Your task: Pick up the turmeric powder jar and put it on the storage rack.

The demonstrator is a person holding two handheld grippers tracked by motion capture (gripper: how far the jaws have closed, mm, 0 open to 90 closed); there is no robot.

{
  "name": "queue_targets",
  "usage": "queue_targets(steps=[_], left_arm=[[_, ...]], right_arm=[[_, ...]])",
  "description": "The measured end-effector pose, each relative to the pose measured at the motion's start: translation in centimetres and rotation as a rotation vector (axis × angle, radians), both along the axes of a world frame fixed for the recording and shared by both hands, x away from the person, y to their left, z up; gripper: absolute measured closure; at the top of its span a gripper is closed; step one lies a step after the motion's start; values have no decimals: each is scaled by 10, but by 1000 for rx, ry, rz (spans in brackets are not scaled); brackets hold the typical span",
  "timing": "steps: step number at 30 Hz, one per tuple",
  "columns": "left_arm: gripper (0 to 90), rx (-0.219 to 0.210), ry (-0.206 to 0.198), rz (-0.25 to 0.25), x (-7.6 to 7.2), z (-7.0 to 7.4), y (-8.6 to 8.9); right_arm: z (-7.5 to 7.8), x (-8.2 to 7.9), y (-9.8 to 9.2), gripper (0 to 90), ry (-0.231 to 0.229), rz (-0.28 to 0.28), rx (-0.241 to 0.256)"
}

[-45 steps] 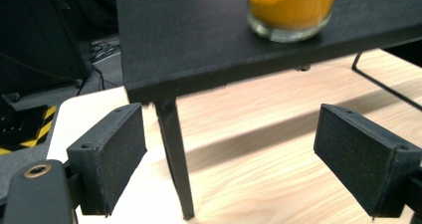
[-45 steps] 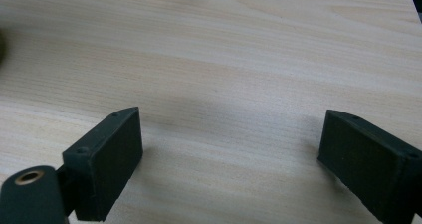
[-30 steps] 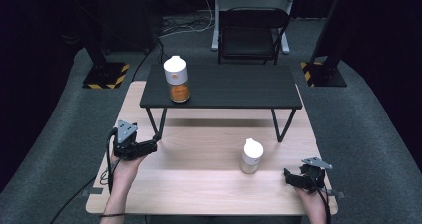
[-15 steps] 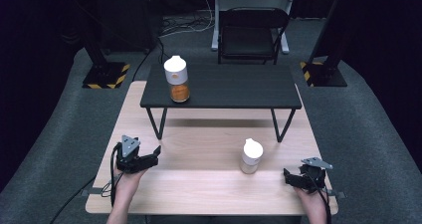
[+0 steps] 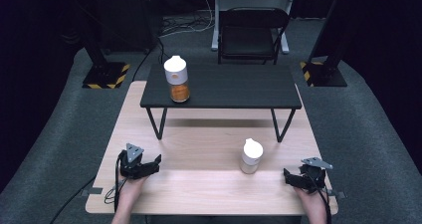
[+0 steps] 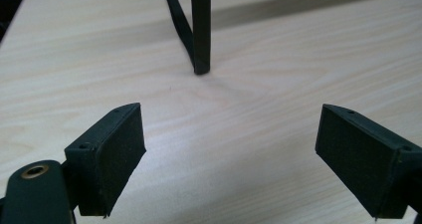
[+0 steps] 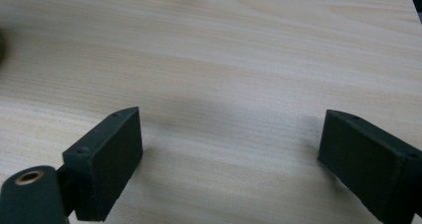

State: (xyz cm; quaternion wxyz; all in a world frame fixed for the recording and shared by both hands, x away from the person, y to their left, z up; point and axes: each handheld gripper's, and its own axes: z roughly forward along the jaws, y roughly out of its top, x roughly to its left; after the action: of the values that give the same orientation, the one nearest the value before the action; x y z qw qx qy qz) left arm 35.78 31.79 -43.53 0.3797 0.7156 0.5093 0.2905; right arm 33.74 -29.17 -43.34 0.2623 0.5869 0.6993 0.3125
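Right now your left gripper [image 5: 149, 164] has its jaws spread wide with nothing between them, only bare wood showing in the left gripper view. Its pads [image 6: 119, 154] hang low over the wooden table [image 5: 209, 184], and they point toward a black leg [image 6: 199, 30] of the small dark stand [image 5: 224, 87], whose foot sits on the wood just ahead. Your right gripper [image 5: 291, 178] is likewise wide apart and holds nothing; its pads [image 7: 112, 159] also sit close above the tabletop near the front right corner.

Between your two grippers, nearer the right one, the small white-capped bottle [image 5: 251, 156] stands upright on the table, apart from both sets of jaws. Farther off, the larger bottle with orange contents [image 5: 177, 79] stands upright on the left end of the dark stand, well away from both hands. Behind the table you have a black chair [image 5: 249, 32] on the grey floor.
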Motion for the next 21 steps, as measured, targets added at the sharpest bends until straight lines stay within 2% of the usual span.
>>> queue_targets(steps=[6, 11, 16, 18, 21], left_arm=[[111, 25, 54, -18, 9, -5, -3], [105, 30, 98, -31, 15, -7, -5], [100, 41, 124, -39, 19, -5, -8], [95, 48, 146, -40, 22, -3, -9], [92, 24, 165, -40, 25, -3, -5]], right_arm=[[0, 0, 0, 85, 0, 0, 0], [0, 0, 0, 85, 0, -1, 0], [0, 0, 0, 85, 0, -1, 0], [0, 0, 0, 85, 0, -1, 0], [0, 0, 0, 85, 0, -1, 0]])
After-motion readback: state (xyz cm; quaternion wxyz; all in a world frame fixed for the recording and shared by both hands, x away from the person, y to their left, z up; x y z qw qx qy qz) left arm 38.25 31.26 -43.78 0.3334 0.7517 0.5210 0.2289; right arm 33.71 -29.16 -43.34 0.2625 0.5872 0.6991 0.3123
